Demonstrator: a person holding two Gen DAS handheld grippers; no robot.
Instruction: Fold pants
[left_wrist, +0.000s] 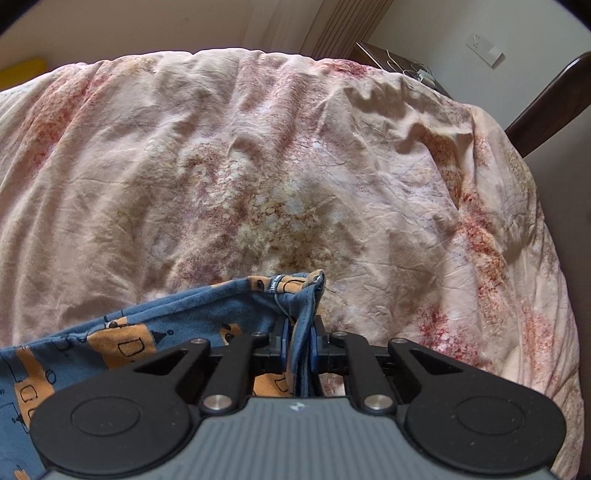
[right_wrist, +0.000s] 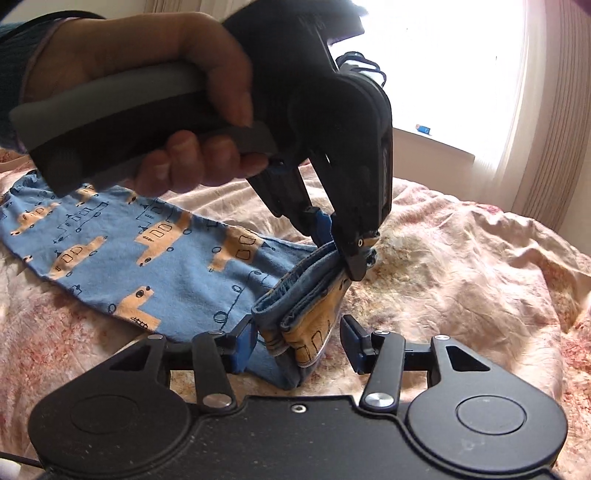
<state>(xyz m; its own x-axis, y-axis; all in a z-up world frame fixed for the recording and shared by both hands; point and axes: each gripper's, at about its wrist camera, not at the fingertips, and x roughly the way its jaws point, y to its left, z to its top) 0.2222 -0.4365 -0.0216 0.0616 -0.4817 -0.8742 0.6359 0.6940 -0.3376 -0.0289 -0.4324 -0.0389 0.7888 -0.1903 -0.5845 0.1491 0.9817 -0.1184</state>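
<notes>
- Right gripper (right_wrist: 297, 345), nearest in the right wrist view: fingers spread, blue pads (right_wrist: 243, 349) either side of the bunched hem end of the pants (right_wrist: 122, 251). Left pad looks to touch the cloth, right pad stands clear of it. Not clamped.
- Pants: blue knit with orange vehicle print, lying on the bed, leg stretched flat toward the left, hem end lifted off the cover between the two grippers.
- Left gripper (right_wrist: 341, 249) just beyond, coming down from upper left, fingers pressed together pinching the hem edge. Person's hand (right_wrist: 177, 99) wrapped round its grey handle.
- Left wrist view confirms it: left gripper (left_wrist: 299, 347) blue pads closed tight on a fold of the pants (left_wrist: 177, 317), cloth sticks up between them and trails down-left.
- Bedcover (left_wrist: 258, 166): pink and cream floral, wrinkled, under everything, running to the far edge.
- Further back: dark wooden headboard (left_wrist: 546, 107) at right, dark nightstand (left_wrist: 399, 66) with white cables on top, white wall socket (left_wrist: 484, 50).
- Right wrist view far end: bright window (right_wrist: 443, 74), sill (right_wrist: 432, 142) with a small blue object (right_wrist: 423, 129), curtain (right_wrist: 554, 122) at right.
</notes>
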